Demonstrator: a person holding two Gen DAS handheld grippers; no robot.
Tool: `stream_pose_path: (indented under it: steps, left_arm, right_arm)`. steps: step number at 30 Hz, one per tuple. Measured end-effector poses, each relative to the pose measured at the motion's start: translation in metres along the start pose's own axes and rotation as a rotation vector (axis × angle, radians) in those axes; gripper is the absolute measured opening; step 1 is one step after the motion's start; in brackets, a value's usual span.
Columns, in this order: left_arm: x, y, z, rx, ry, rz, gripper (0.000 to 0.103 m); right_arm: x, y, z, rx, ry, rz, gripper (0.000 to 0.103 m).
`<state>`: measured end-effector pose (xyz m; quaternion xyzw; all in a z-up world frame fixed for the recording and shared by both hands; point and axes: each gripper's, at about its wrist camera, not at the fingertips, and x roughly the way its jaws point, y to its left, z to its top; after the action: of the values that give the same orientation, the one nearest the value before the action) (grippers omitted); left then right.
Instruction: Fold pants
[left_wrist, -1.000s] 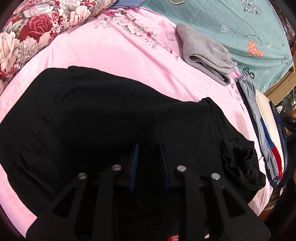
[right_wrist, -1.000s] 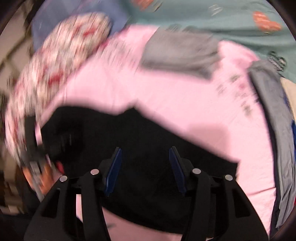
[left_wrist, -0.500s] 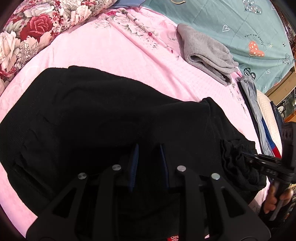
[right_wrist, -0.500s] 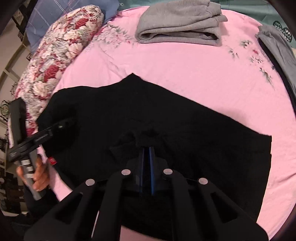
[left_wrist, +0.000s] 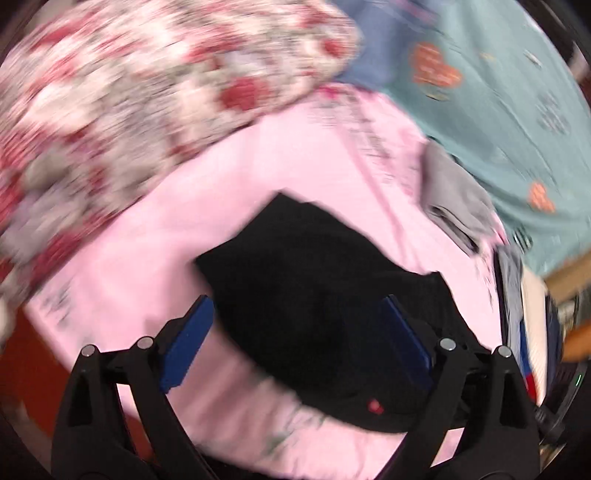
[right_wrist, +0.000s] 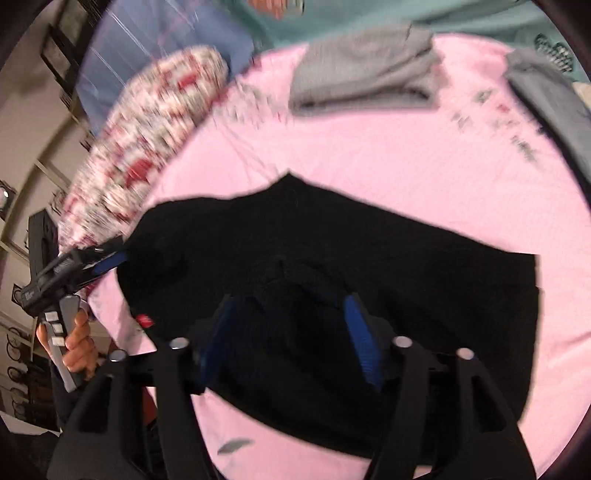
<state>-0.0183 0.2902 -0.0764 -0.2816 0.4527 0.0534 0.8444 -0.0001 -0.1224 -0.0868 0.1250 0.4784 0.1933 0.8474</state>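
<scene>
The black pants (left_wrist: 314, 295) lie folded on the pink bedspread (left_wrist: 303, 158). They show a small red tag (left_wrist: 373, 406) near the front edge. My left gripper (left_wrist: 295, 325) hangs above their left end; its jaws are opening wide and nothing is between its blue pads. In the right wrist view the pants (right_wrist: 406, 266) fill the middle. My right gripper (right_wrist: 290, 332) is low over a bunched fold, jaws opening, with the cloth lying loose between the pads. The left gripper (right_wrist: 110, 254) shows there at the pants' left edge, held by a hand (right_wrist: 77, 339).
A folded grey garment (right_wrist: 362, 70) lies at the far side of the bed. A floral pillow (right_wrist: 147, 147) runs along the left. More folded clothes (left_wrist: 513, 280) are stacked at the right edge, and a teal sheet (left_wrist: 517, 92) lies beyond.
My left gripper has let go, opened wide and lifted back toward the pants' left end. My right gripper closed on a pinch of black cloth, then opened, leaving the fold lying.
</scene>
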Motion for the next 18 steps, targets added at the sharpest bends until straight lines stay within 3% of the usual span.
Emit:
stream_pose_path:
  steps: [4,9,13,18]
  left_arm:
    - [0.009,0.026,-0.01,-0.118,0.096,-0.05,0.093]
    - [0.053,0.022,-0.016,-0.17,0.201,-0.031,0.092]
    - [0.068,0.011,-0.009,-0.139,0.162,-0.02,0.095]
    - [0.087,0.017,0.007,-0.19,0.123,-0.162,0.101]
  right_arm:
    - [-0.031,-0.021,-0.02,0.061,-0.047,0.047,0.066]
    - [-0.044,-0.039,-0.036,0.107,-0.067,0.068,0.066]
    - [-0.053,-0.048,-0.046,0.133,-0.075,0.073,0.066]
    - [-0.058,-0.06,-0.051,0.178,-0.094,0.075,0.066]
